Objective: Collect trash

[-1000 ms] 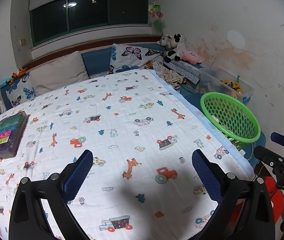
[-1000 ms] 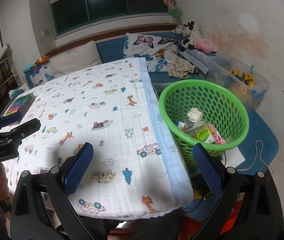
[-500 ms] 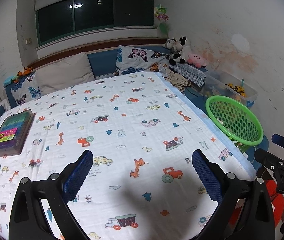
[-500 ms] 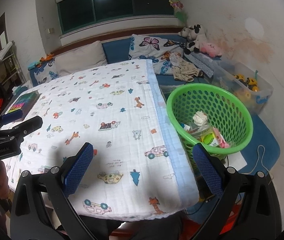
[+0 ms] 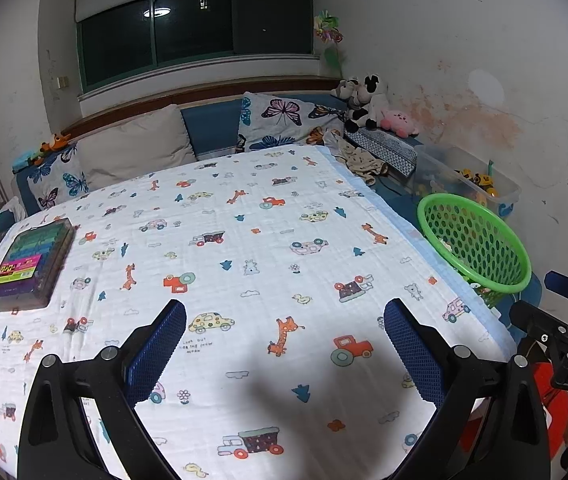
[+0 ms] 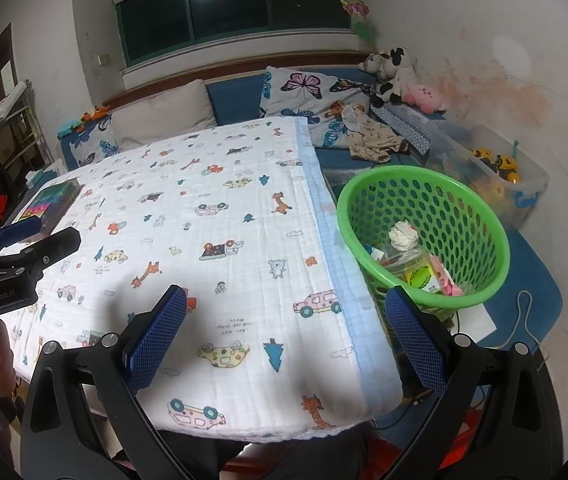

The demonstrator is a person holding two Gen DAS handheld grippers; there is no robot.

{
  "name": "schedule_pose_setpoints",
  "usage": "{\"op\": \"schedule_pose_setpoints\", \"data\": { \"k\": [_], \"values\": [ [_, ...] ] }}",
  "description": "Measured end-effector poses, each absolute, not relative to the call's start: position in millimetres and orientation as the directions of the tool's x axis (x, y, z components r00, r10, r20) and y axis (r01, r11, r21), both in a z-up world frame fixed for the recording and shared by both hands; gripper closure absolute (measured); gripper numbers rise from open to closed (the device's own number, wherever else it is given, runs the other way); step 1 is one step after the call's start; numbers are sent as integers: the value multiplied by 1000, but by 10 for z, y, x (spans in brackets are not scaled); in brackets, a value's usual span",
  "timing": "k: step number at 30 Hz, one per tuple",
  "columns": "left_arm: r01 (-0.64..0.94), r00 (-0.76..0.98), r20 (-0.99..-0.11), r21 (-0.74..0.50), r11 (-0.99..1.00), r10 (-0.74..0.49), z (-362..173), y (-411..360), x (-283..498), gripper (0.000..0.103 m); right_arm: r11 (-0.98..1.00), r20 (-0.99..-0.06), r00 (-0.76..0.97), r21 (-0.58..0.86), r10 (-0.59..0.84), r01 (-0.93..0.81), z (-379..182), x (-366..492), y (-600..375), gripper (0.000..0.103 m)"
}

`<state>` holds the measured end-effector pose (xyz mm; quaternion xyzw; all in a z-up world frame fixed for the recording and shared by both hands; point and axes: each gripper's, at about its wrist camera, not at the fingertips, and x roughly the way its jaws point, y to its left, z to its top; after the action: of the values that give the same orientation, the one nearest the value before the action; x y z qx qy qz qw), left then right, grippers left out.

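Green plastic, perforated: one basket (image 6: 424, 236) stands on the floor just right of the table, its rim below the tabletop. Inside lie one crumpled white paper ball (image 6: 403, 235), a pack with a yellow-green label (image 6: 420, 276), a pink wrapper (image 6: 446, 282) and further scraps too jumbled to count. All visible trash is in that basket.

One table, covered by one white cloth (image 5: 243, 248) printed with cars and giraffes, pale blue along its right border. On it, one item only: a flat case of coloured pieces (image 5: 31, 258) at the far left edge. The remaining cloth surface lies open from near edge to far edge.

Two grippers. The left gripper (image 5: 284, 356) hovers over the near part of the cloth, jaws wide apart, holding nothing. The right gripper (image 6: 284, 344) hovers over the near right corner, jaws likewise wide apart and empty, its right finger just beside the basket rim. Each gripper shows at the margin of the other's view, held in a hand.

Beyond the far edge: one plain cushion (image 5: 135, 146) and butterfly-print pillows; I cannot count these with certainty. One clear bin (image 6: 492, 172) holding yellow toys sits against the right wall, beyond the basket. Plush toys (image 6: 400, 74) are piled in the far right corner. A white cord (image 6: 524, 320) trails on the blue floor mat near the basket.
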<state>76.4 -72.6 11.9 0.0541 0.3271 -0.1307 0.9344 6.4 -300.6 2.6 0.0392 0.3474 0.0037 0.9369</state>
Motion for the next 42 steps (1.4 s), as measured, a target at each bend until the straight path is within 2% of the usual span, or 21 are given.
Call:
{"op": "schedule_pose_setpoints", "data": {
  "k": [42],
  "values": [
    [266, 764, -616, 27, 964, -194, 82, -663, 759, 7, 998, -649, 759, 57, 57, -26, -11, 106, -2868, 4]
  ]
}}
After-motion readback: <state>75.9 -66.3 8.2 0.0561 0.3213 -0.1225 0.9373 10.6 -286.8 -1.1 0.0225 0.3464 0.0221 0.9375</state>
